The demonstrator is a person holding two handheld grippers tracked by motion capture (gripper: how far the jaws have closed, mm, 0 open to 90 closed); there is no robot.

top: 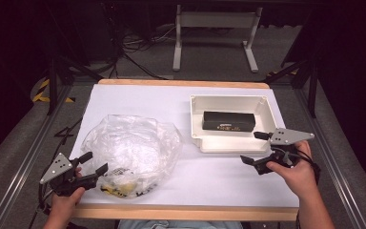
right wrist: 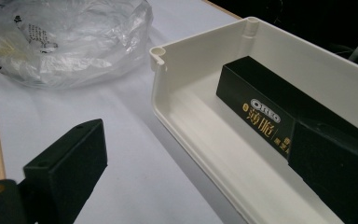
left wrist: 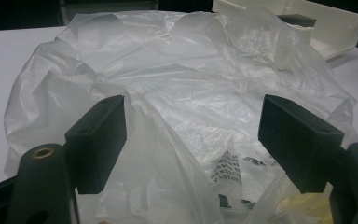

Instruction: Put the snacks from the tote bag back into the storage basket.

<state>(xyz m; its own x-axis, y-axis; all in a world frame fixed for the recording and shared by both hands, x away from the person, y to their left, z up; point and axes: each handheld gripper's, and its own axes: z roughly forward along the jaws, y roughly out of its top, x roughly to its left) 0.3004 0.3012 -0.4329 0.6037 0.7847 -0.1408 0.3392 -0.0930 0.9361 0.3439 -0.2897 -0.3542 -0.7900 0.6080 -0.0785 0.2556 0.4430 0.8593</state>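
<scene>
A crumpled clear plastic bag lies on the left half of the white table top, with yellow and black printed packets inside its near end. My left gripper stands open at the bag's near left edge. In the left gripper view a fold of the bag rises between the wide-apart jaws of the left gripper, and neither pad presses on it. A black Oreo box lies in a white tray at the right. My right gripper is open astride the tray's near wall, one jaw by the box.
A white sheet covers the table, with a wooden strip along the near edge. Bare sheet lies between the bag and the tray. Beyond the table stand a white metal frame and cables on a grey floor.
</scene>
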